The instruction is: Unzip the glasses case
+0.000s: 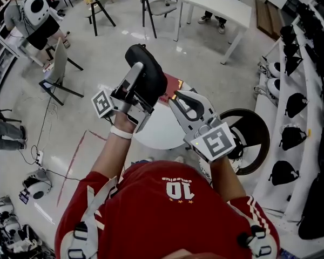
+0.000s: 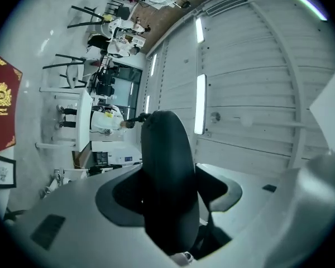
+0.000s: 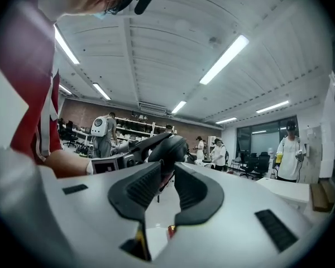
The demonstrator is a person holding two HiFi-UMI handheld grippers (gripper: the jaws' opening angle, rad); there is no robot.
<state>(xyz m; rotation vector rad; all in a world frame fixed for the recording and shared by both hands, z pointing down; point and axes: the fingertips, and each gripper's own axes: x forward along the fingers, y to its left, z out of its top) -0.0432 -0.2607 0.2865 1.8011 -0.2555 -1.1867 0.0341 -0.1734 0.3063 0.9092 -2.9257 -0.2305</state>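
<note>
The black oval glasses case (image 1: 151, 72) is lifted above the table, gripped across its width by my left gripper (image 1: 140, 84), which is shut on it. In the left gripper view the case (image 2: 167, 172) stands on end between the two dark pads and points up toward the ceiling. My right gripper (image 1: 176, 97) is just right of the case, its tips close to the case's near end. In the right gripper view its jaws (image 3: 166, 169) are drawn together to a narrow slit with nothing clamped, and the case (image 3: 168, 145) sits right beyond the tips. No zipper pull is visible.
A small round white table (image 1: 159, 131) is below my hands, with a red booklet (image 1: 173, 86) on its far side. A round black seat (image 1: 251, 136) stands to the right, and shelves of black gear (image 1: 308, 90) run along the right wall. People stand in the room behind.
</note>
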